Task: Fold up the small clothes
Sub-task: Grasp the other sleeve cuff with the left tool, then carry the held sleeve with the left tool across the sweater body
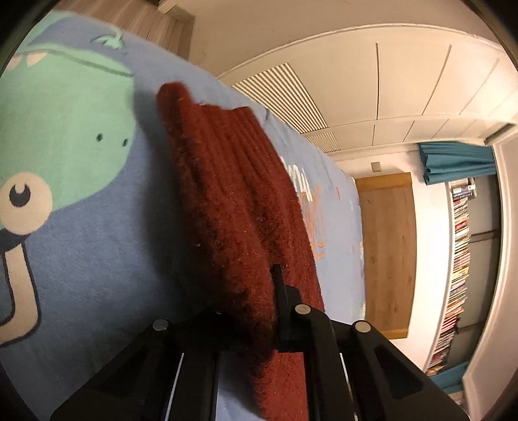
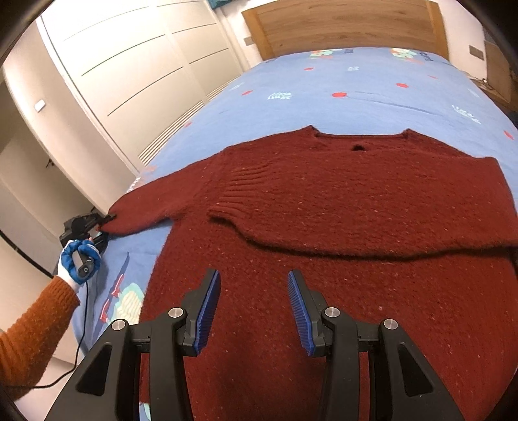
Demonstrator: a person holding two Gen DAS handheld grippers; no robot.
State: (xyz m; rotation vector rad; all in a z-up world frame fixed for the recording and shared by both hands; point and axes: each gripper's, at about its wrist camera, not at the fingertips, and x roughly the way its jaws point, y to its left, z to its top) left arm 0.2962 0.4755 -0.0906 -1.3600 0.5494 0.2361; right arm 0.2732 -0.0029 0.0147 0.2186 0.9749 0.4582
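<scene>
A dark red knit sweater lies flat on the blue bedspread, neck toward the headboard. One sleeve is folded across the chest, its ribbed cuff ending near the middle. The other sleeve stretches out to the bed's left edge. There my left gripper is shut on the cuff end, and in the left wrist view the fabric fills the jaws of the left gripper. My right gripper hovers open over the sweater's lower body, blue pads apart with nothing between them.
A blue-gloved hand with an orange sleeve holds the left gripper beside the bed, with a cable trailing down. White wardrobe doors stand along the left. A wooden headboard closes the far end. A bookshelf lines one wall.
</scene>
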